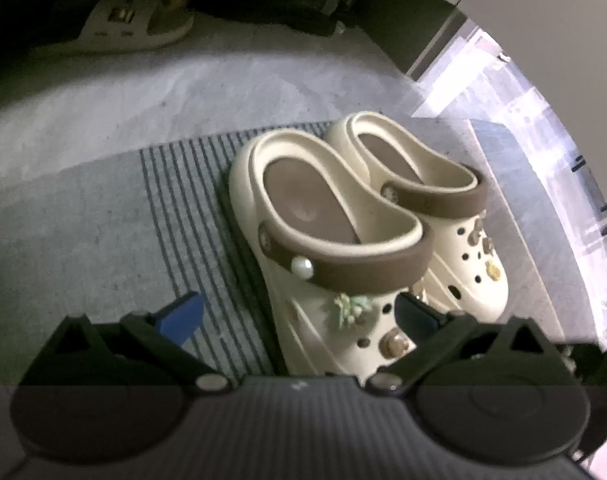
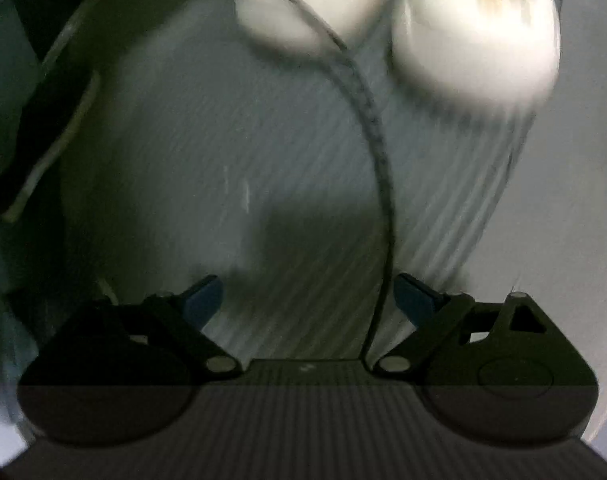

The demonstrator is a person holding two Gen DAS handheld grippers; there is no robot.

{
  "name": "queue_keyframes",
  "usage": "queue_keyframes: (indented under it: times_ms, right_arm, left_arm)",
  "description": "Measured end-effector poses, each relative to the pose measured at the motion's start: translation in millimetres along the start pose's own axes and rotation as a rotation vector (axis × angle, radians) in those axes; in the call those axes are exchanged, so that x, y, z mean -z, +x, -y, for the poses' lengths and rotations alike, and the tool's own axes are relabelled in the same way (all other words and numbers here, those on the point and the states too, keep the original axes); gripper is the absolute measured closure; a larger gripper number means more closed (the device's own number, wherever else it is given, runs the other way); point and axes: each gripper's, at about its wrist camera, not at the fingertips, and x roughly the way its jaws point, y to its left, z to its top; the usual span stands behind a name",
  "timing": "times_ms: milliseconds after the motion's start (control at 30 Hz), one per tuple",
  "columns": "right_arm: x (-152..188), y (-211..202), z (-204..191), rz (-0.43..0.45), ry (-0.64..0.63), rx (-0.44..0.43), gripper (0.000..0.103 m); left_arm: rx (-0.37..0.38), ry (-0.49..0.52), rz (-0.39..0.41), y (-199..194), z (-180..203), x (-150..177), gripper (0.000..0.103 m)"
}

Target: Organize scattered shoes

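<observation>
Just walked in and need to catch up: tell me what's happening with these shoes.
A person is tidying shoes with a gripper in each hand. A pair of cream clogs with brown straps stands side by side on a striped mat. The left gripper is open around the nearer clog's toe, not clearly pressing on it. The right gripper is open and empty over the mat, its view blurred. A grey sandal lies farther back by the wall.

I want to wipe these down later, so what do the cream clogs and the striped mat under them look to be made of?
The cream clogs look like moulded foam resin: smooth, matte, one-piece bodies with punched holes, brown straps and stuck-in charms. The striped mat looks like flat-woven fabric, grey with thin dark lines and no visible pile; its exact fibre cannot be told.
</observation>
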Motion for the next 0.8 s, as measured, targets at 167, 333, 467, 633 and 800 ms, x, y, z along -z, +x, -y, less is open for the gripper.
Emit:
queue_keyframes:
  times_ms: [167,333,467,633,800]
  right_arm:
    - [67.3,-39.4,66.8,0.283,0.497,-0.239,0.008]
    - [139.6,-69.6,131.4,0.617,0.881,-0.528,0.008]
    - [104.9,-83.6,133.6,0.687,0.839,-0.289,0.007]
    - [-4.7,-88.4,93.0,0.716,0.502,0.139,0.008]
    - [-80.1,-74.1,52.5,0.681,0.19,0.288,0.008]
  left_arm:
    - [0.002,0.003,0.005,-2.2,0.5,2.2,0.001]
    - [0.016,-0.008,0.005,-1.3,3.9,3.5,0.001]
    - [-0.001,0.011,0.033,2.6,14.0,0.3,0.001]
    - [0.015,-0.021,0.051,17.0,26.2,-3.4,0.0]
    - [0.041,-0.08,0.053,30.9,30.8,2.6,0.0]
